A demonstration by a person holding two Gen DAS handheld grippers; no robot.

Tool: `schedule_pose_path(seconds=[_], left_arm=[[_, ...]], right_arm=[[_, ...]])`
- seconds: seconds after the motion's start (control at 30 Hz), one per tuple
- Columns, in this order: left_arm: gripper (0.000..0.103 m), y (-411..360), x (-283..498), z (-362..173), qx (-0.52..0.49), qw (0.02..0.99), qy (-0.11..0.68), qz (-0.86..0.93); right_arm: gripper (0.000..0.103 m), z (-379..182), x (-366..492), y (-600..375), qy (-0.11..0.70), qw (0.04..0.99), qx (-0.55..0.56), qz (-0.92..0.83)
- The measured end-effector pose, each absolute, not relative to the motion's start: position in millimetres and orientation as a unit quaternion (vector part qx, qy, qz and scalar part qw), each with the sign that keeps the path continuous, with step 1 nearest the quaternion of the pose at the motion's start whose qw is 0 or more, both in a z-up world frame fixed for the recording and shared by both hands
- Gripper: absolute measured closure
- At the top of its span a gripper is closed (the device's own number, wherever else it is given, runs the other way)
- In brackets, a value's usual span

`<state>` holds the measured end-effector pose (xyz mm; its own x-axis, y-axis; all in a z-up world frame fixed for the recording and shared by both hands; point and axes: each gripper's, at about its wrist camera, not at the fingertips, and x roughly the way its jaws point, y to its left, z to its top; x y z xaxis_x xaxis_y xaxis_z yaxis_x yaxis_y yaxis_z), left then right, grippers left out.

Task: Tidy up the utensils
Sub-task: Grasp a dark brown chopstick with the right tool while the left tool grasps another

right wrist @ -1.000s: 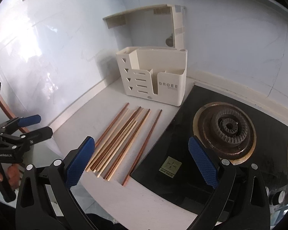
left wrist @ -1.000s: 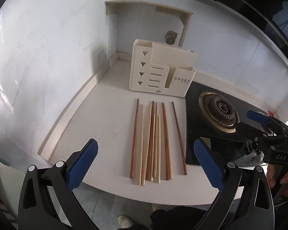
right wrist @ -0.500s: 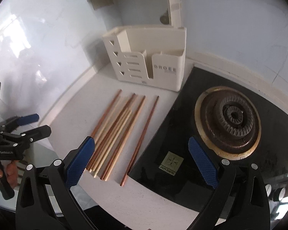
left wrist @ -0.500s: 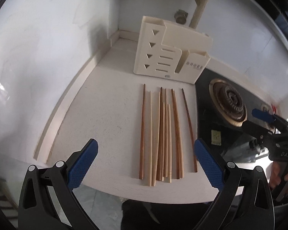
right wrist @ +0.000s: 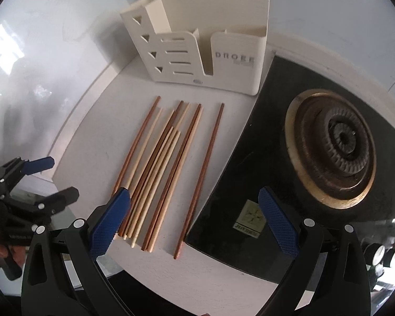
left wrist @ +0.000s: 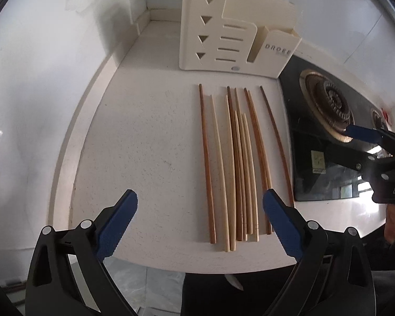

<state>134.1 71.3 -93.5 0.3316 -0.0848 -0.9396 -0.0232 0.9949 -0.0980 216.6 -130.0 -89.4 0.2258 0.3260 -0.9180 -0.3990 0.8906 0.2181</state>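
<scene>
The chopsticks (left wrist: 237, 163) lie side by side on the counter (left wrist: 150, 144), tips toward the holder (left wrist: 237, 42) standing just beyond them against the wall, with the stove (right wrist: 329, 144) to their right. None is in the holder yet, so we judge we are at the first pick. Our right gripper (right wrist: 194, 221) hangs over the near ends, spread wide and empty; our left gripper (left wrist: 200, 226) is likewise spread and empty over the near counter edge. We should take the lone dark stick (right wrist: 200, 179) nearest the stove first, since it lies apart from the rest, gripping near its end so it can swing upright into a compartment.
</scene>
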Motion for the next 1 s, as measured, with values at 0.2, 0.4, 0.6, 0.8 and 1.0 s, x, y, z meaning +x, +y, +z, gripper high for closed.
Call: schedule_pose_path(seconds=[0.2,0.4,0.6,0.8,1.0], left_arm=[[0.015,81.1,149.8,-106.2,-0.058,0.795,0.604,-0.021],[0.017,77.5,159.0,-116.1,-0.046,0.785,0.617,-0.028],[0.018,75.3,168.1,-125.3,-0.048,0.778,0.625,-0.038],[0.023,80.8,180.4,-136.4,-0.047,0.768,0.638,-0.035],[0.025,85.9,189.1,-140.4,-0.046,0.763,0.644,-0.038]], right_arm=[[0.004,-101.7,227.5,-119.5,0.6,0.769,-0.037,0.217],[0.005,-110.6,236.9,-109.5,0.613,0.758,-0.05,0.219],[0.017,-125.1,247.2,-99.0,0.626,0.745,-0.06,0.222],[0.017,-139.0,260.6,-96.9,0.649,0.73,-0.044,0.211],[0.023,-147.3,271.6,-91.7,0.671,0.71,-0.04,0.207]])
